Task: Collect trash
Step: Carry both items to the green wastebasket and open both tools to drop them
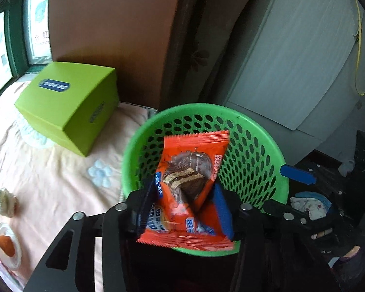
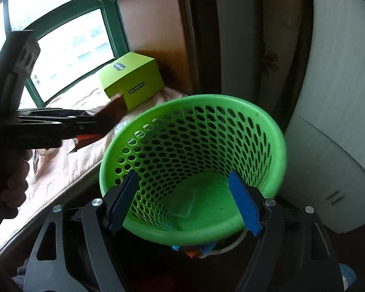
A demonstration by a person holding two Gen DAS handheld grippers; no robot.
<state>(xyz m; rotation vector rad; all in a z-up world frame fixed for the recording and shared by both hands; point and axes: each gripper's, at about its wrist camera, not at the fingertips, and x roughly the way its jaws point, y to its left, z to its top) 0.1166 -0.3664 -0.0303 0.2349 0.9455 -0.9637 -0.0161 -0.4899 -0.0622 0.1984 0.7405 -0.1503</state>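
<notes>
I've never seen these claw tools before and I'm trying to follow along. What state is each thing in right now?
Orange snack wrapper: crumpled, between the left claw's fingers, not yet in the basket.
Left claw: fingers apart; can't tell if it is gripping the wrapper.
Right claw: open, by the basket's near rim.
Green basket: tilted, empty.
Green box: closed, on the bedding.

basket [image 1: 253,150] stood off the bed's edge, at 3 o'clock of the bedspread [image 1: 56,177]. box [image 1: 68,102] lay on the bedspread at 10 o'clock of the basket, near the window [image 1: 2,48]. snack wrapper [image 1: 189,185] hung between the left gripper [image 1: 185,209] pads, over the basket mouth. right gripper [image 2: 185,202] straddled the basket's near rim, at 6 o'clock.
</notes>
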